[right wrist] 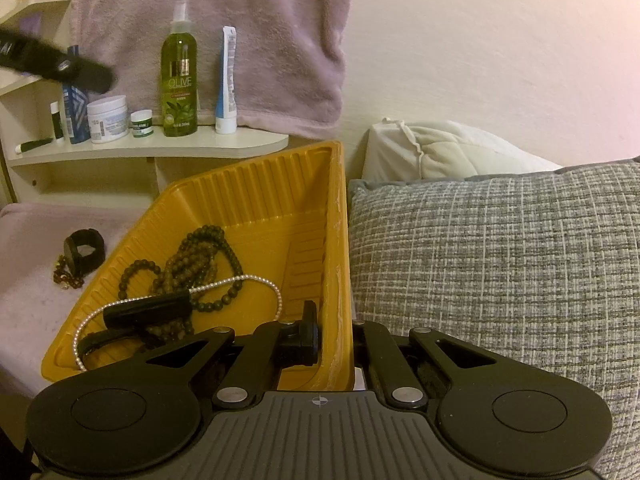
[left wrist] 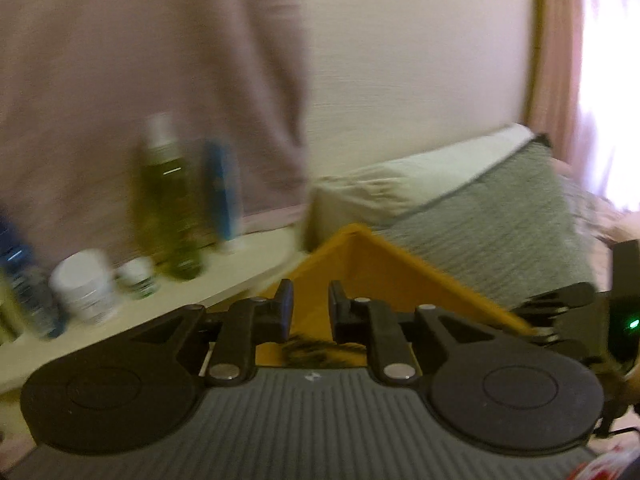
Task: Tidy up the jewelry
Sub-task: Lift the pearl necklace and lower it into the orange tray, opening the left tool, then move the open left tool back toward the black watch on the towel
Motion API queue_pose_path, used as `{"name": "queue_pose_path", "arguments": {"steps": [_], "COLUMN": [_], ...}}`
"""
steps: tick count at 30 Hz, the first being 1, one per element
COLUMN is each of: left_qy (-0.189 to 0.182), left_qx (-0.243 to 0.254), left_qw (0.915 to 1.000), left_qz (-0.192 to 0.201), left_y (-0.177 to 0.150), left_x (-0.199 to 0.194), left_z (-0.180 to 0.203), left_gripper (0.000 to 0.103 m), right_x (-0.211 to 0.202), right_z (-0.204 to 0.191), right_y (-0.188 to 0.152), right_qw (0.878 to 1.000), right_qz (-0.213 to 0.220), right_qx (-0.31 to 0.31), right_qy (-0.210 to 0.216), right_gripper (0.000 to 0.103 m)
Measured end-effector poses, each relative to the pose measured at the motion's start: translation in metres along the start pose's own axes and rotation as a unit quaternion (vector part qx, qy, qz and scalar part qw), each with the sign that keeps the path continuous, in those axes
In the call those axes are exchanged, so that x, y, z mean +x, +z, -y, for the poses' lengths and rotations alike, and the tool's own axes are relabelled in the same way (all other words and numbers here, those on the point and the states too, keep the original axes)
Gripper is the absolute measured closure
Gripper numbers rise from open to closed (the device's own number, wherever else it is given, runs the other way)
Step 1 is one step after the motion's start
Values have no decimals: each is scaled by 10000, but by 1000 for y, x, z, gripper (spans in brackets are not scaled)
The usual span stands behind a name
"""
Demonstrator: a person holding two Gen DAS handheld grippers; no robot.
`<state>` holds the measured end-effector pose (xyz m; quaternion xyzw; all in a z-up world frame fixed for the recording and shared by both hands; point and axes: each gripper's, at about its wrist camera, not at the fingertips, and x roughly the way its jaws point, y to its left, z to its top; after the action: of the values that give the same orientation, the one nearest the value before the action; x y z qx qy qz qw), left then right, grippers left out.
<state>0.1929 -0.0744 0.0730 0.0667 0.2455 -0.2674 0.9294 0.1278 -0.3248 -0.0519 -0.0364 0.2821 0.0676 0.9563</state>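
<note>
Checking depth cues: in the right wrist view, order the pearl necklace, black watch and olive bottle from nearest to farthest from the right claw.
1. Pearl necklace, in the yellow tray, just left of the right claw.
2. Black watch, on the bed left of the tray.
3. Olive bottle, on the shelf behind.

Yellow tray [right wrist: 256, 196]: ribbed, semi-gloss plastic. Grey cushion [right wrist: 500, 272]: coarse woven cloth. Pink blanket [right wrist: 24, 280]: fuzzy fleece. Pearl strand [right wrist: 240, 279]: glossy. Dark beads [right wrist: 208, 248]: matt, wood-like.

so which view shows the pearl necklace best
The right wrist view: the pearl necklace loops clearly across the dark beads inside the yellow tray. The left wrist view is blurred and shows only a tray corner; no pearls are visible there.
</note>
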Motion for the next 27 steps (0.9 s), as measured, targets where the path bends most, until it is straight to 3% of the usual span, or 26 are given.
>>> {"name": "queue_pose_path", "arguments": {"steps": [7, 12, 18, 22, 27], "left_qy": [1198, 1647, 1736, 1629, 1482], "left_qx": [-493, -916, -1117, -1162, -1021], "left_qw": [9916, 9819, 9775, 9781, 9808], "left_qz": [-39, -195, -442, -574, -757], "left_y": [-46, -86, -123, -142, -151], "left_x": [-29, -38, -28, -23, -6], "left_z": [-58, -82, -78, -68, -52], "left_gripper": [82, 78, 76, 70, 69], "right_x": [0, -1, -1, 0, 1], "right_z": [0, 1, 0, -1, 0], "right_y": [0, -1, -2, -1, -1], "right_qw": [10000, 10000, 10000, 10000, 10000], "right_qz": [-15, -30, -36, -47, -63], "right_qx": [15, 38, 13, 2, -6], "right_qy": [-15, -22, -40, -50, -54], "right_gripper": [99, 100, 100, 100, 100]}}
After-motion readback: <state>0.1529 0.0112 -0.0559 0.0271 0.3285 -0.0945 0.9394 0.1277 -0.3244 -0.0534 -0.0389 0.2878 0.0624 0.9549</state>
